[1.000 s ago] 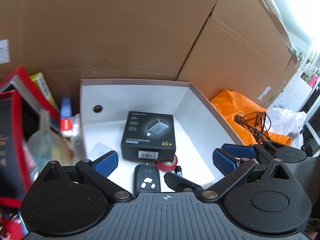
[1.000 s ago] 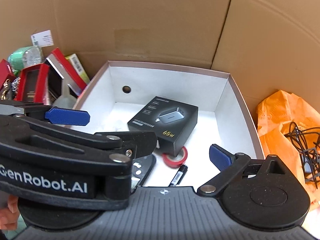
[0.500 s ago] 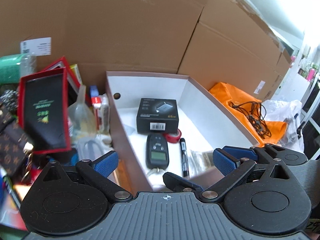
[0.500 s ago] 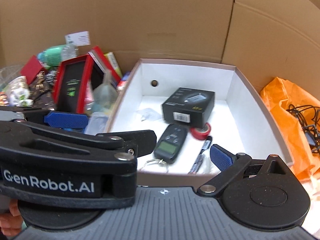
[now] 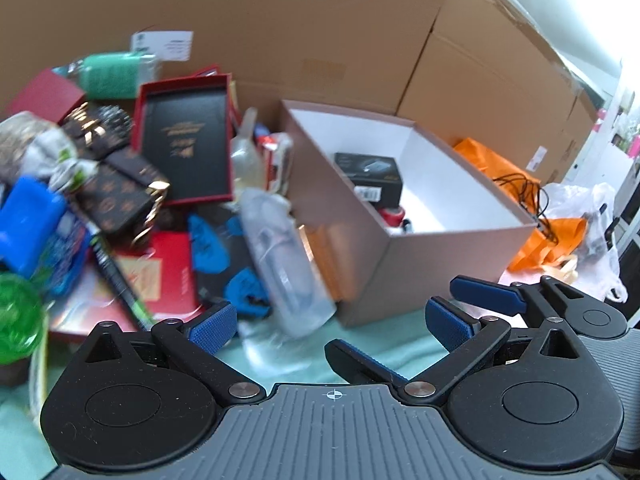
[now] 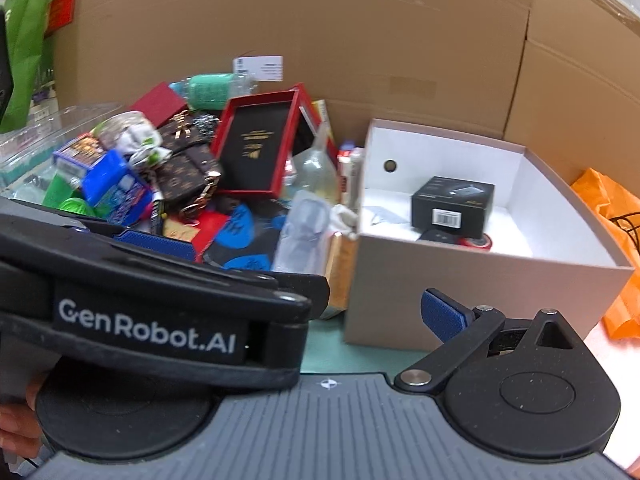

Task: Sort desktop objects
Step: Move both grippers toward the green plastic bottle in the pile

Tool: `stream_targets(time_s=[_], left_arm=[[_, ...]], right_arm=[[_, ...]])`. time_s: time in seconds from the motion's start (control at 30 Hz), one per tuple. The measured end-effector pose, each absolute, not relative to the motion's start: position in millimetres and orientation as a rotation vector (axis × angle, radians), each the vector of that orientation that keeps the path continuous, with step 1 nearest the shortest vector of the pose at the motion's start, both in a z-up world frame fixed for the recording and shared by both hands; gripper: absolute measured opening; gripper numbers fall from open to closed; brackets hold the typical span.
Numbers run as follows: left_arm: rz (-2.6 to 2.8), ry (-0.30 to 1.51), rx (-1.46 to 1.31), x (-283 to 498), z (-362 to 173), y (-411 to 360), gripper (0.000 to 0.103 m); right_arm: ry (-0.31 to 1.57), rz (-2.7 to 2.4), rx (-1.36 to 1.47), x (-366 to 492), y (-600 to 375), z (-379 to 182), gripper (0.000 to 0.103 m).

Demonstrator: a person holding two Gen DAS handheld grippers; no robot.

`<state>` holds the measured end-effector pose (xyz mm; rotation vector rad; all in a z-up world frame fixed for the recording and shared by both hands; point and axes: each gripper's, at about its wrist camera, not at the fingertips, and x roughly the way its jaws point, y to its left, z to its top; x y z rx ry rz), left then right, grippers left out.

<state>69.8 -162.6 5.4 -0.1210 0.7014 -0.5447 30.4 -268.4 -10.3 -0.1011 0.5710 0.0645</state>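
Clear plastic bottle (image 5: 280, 264), frame centre: light, slippery, squashy; grip mid-body. Left gripper (image 5: 328, 322) apart, empty; right gripper (image 6: 304, 276) apart.

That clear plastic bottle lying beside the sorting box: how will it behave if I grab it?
The clear plastic bottle lies on its side against the sorting box, so a nudge may roll it. Its walls look thin and see-through, so it is probably light and may dent under the fingers. The smooth plastic could slip.
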Motion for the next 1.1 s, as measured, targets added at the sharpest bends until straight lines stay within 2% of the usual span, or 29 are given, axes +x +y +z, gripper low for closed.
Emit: stream_targets(time_s=[0.3,0.47,1.1], left_arm=[[-0.484,0.741,-0.152,42.6,-37.8,-122.8,0.103],[-0.440,0.704,-0.131,29.4,-49.7,-100.2,0.103],[-0.426,0.564,-0.179,24.4,-7.7,-0.2,0.103]], right_arm=[[0.598,0.094,-0.059,8.2,-234.7,-50.7,0.102],[0.620,0.143,-0.036,6.6,-214.6,-66.3,0.102],[0.545,0.330,-0.058,28.9,-154.5,-54.3,0.098]])
